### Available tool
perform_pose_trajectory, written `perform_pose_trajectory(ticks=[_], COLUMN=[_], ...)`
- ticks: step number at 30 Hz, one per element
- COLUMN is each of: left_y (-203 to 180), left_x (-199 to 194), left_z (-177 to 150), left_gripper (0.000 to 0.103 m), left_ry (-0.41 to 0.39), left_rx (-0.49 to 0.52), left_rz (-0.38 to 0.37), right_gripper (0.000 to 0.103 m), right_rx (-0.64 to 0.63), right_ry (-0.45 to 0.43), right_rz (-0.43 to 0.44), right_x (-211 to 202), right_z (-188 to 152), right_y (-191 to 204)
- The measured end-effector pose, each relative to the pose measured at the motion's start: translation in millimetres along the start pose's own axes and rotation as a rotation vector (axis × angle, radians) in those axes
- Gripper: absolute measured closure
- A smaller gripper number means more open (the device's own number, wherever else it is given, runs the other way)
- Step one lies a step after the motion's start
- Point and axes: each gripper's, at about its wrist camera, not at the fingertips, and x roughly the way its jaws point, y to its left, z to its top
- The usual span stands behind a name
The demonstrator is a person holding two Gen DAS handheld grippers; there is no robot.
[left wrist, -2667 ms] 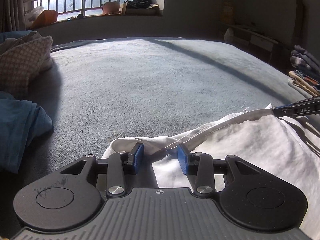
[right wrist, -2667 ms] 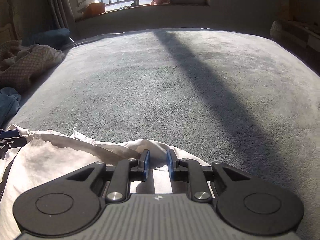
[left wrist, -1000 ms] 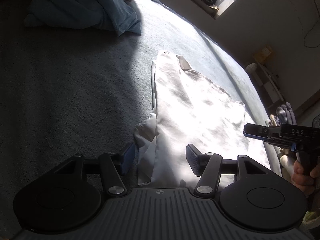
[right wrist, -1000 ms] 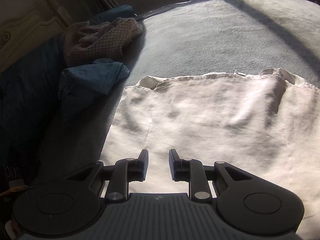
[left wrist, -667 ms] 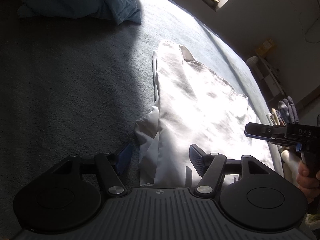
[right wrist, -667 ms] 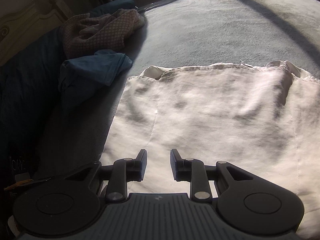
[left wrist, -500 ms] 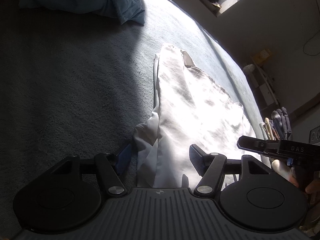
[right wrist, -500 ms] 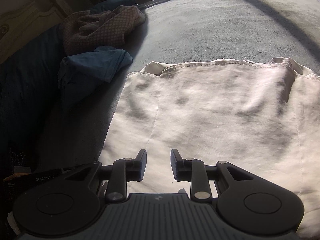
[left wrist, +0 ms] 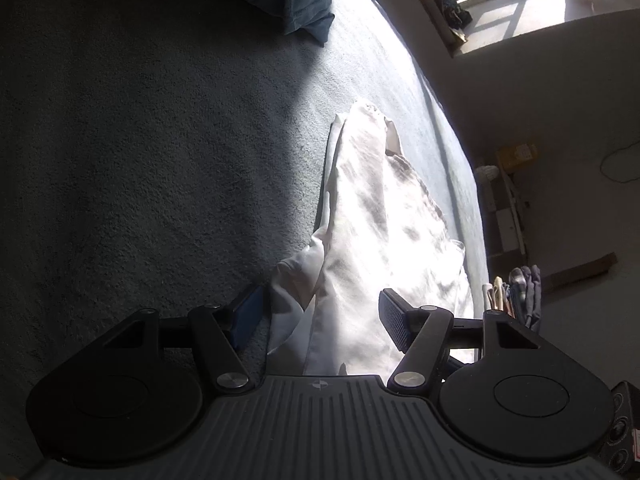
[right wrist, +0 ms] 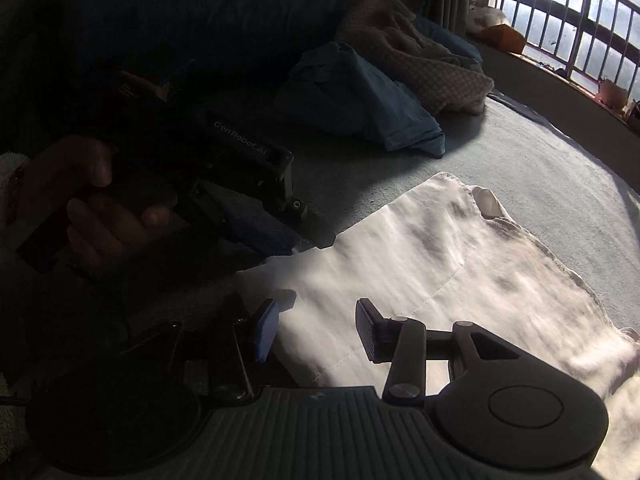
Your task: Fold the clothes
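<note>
A white garment [left wrist: 380,216] lies spread flat on the grey bed cover [left wrist: 160,160], bright in the sun. My left gripper [left wrist: 320,320] is open, and the garment's near folded corner lies between its blue pads without being pinched. In the right wrist view the same garment [right wrist: 460,256] fills the middle. My right gripper [right wrist: 316,330] hovers over its near edge with its jaws opening, and the pads press on nothing. A hand [right wrist: 100,208] holds the left gripper [right wrist: 298,226] at the garment's left corner.
A crumpled blue garment [right wrist: 372,108] and a patterned cloth [right wrist: 432,64] lie at the head of the bed. A stack of folded clothes [left wrist: 516,288] stands past the bed's right edge, near a low shelf [left wrist: 508,208]. A barred window [right wrist: 560,20] is behind.
The right wrist view has rolled and swung left, bringing the hand and left gripper into it. The right jaws have widened. The right gripper has left the left wrist view.
</note>
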Motion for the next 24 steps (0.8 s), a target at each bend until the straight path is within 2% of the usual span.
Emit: perform_pose_trajectory(ticks=[4, 9, 13, 17, 20, 24], left_y=[2.9, 7.2, 9.6, 11.9, 14.0, 15.5], left_x=[3.0, 7.9, 12.0, 14.1, 15.9, 16.6], left_z=[5.4, 11.4, 14.7, 16.6, 17.8, 21.1], left_gripper=[0.039, 0.039, 0.039, 0.039, 0.039, 0.039], left_ry=[0.019, 0.049, 0.066, 0.078, 0.087, 0.090], left_rx=[-0.045, -0.087, -0.110, -0.118, -0.125, -0.137], left_rz=[-0.024, -0.053, -0.071, -0.086, -0.099, -0.111], right_gripper=[0.056, 0.054, 0.051, 0.054, 0.061, 0.088], right_rx=[-0.195, -0.403, -0.507, -0.457, -0.397, -0.354], right_ry=[0.024, 0.063, 0.041, 0.041, 0.044, 0.039], right_rz=[-0.034, -0.133, -0.172, -0.176, -0.175, -0.206], right_x=[18.8, 48.9, 63.0, 70.2, 74.5, 77.1], right_z=[-6.8, -16.1, -16.6, -6.8, -1.0, 3.9], right_y=[35.0, 59.7, 69.0, 63.5, 55.0, 46.4])
